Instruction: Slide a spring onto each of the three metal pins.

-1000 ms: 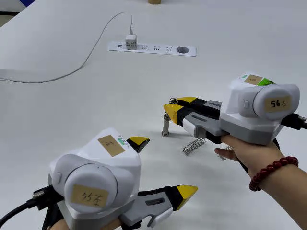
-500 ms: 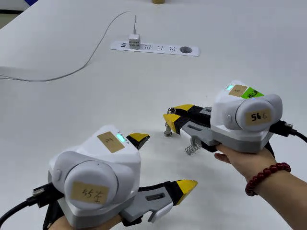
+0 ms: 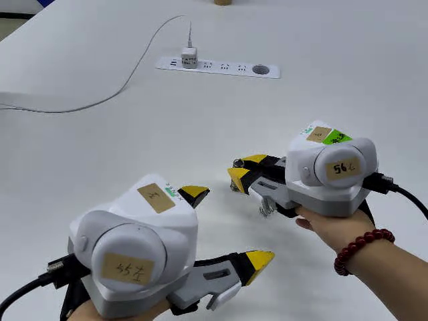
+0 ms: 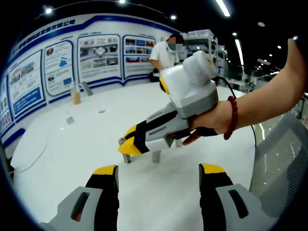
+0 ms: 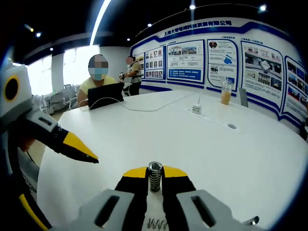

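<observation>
We hold the upright metal pin in the closed right hand-held gripper; our left hand-held gripper is wide open, empty. Next we probably must take the spring beside the pin.

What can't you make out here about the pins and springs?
Head view: the right gripper hides most of the pin and the spring.
Right gripper view: the bottom edge cuts off the spring.
Left gripper view: the right gripper covers the top of a second pin.

Pin btwn R tongs, pwr strip beyond.
</observation>
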The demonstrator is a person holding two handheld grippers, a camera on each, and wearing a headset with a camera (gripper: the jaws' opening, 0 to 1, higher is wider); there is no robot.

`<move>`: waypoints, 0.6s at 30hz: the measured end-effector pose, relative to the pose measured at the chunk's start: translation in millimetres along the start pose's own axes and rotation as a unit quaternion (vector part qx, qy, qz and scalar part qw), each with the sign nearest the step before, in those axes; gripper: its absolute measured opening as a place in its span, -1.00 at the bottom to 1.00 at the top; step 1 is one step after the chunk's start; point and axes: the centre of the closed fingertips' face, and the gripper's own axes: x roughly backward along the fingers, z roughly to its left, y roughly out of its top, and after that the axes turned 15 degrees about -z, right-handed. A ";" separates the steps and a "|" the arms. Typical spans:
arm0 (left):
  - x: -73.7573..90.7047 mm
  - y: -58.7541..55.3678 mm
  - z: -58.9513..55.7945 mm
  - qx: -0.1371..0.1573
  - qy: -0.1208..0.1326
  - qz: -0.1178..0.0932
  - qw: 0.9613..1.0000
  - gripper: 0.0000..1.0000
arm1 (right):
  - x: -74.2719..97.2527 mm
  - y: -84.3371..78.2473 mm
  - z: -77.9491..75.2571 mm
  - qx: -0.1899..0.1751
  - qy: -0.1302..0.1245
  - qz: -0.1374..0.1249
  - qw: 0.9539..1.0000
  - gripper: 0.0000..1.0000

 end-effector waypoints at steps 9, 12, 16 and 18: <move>0.8 -0.1 1.3 0.000 0.002 0.001 1.000 0.37 | -0.2 -5.5 0.7 -0.001 -0.001 0.009 1.000 -0.77; 1.0 -0.3 1.4 -0.001 0.002 0.002 1.000 0.36 | 0.2 -5.6 0.9 -0.003 0.000 0.010 1.000 -0.76; 1.2 -0.3 1.7 -0.003 0.003 0.002 1.000 0.36 | 2.6 -1.0 2.8 -0.006 -0.001 0.009 1.000 -0.65; 1.3 -0.1 1.9 -0.003 0.003 0.002 1.000 0.36 | 3.7 4.2 4.6 -0.001 0.003 0.005 1.000 -0.63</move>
